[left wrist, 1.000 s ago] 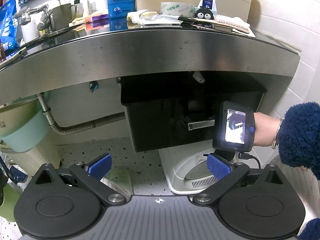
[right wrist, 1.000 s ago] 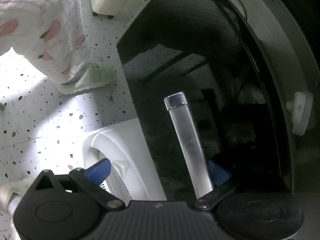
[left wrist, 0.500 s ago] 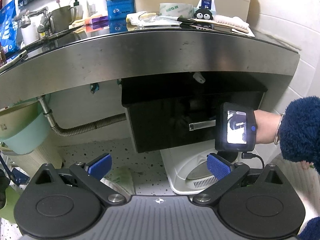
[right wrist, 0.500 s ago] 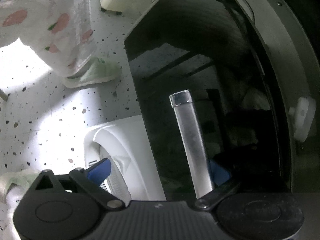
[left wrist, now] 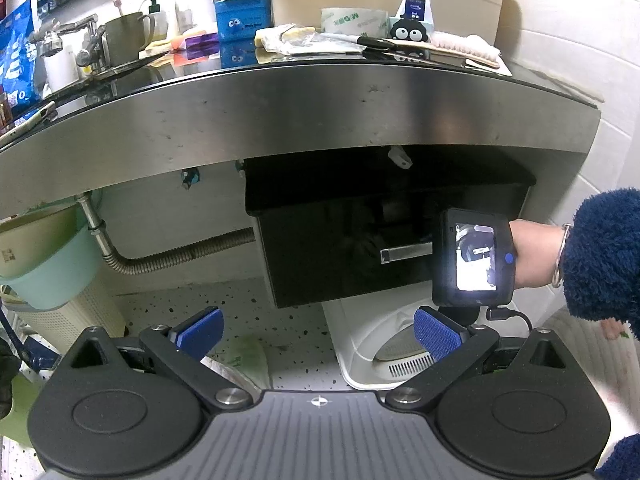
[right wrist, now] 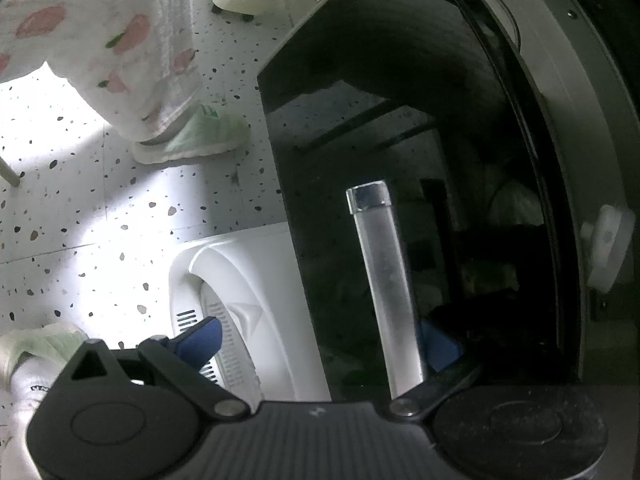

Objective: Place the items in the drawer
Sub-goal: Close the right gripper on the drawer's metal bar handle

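**Drawer opening in hand; nothing loaded yet**

While the drawer [left wrist: 360, 248] sits partly out from under the steel counter [left wrist: 304, 116], the step appears to be the pull on its handle, not placing.

Left wrist view: left gripper [left wrist: 318, 330] hangs below and in front of the drawer, fingers spread wide, nothing between the blue pads [left wrist: 436, 338]. The items to be stowed lie on the counter top above the drawer: tape roll [left wrist: 354, 24], blue tub [left wrist: 243, 14], brush [left wrist: 466, 46]. The person's hand [left wrist: 532, 256] carries the right tool's camera body [left wrist: 472, 258] against the drawer front, at the right end of the handle bar [left wrist: 406, 254].

Right wrist view: right gripper [right wrist: 320, 338] is spread open, with one finger in front of the drawer's glossy black face and the other behind the handle bar [right wrist: 384, 280], hooked around it rather than clamped. A white bin [right wrist: 248, 288] stands on the floor just below the drawer.

Judgement: next move calls for a straight pull outward on the bar until the drawer cavity clears the counter edge, then unhooking. The left gripper is free to rise to the counter for a first item.
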Tool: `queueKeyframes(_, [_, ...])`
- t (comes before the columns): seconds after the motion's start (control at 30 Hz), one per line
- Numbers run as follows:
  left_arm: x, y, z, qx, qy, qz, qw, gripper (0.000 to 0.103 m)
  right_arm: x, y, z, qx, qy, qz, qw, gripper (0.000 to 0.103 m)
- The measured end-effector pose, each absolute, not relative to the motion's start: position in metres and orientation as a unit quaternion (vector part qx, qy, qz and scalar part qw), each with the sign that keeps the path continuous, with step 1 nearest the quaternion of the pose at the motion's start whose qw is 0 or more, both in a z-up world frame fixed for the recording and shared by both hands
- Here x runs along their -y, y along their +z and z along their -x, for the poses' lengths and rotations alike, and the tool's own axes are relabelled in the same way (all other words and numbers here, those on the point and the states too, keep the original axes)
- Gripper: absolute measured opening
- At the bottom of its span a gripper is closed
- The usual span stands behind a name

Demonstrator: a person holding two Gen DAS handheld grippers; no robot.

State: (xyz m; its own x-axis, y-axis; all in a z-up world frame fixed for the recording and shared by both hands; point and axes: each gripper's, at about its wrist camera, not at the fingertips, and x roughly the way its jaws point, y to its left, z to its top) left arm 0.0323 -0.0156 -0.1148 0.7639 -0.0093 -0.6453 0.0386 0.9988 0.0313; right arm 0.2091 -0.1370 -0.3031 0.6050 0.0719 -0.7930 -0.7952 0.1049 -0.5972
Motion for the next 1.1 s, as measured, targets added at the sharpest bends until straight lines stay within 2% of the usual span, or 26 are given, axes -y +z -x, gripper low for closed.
queueKeyframes(1.1, [0.015, -0.116, -0.031, -0.348, -0.018, -0.021, 0.937, 0.103, 0.142, -0.294, -0.194, -0.320, 0.340, 0.566, 0.680, 0.103])
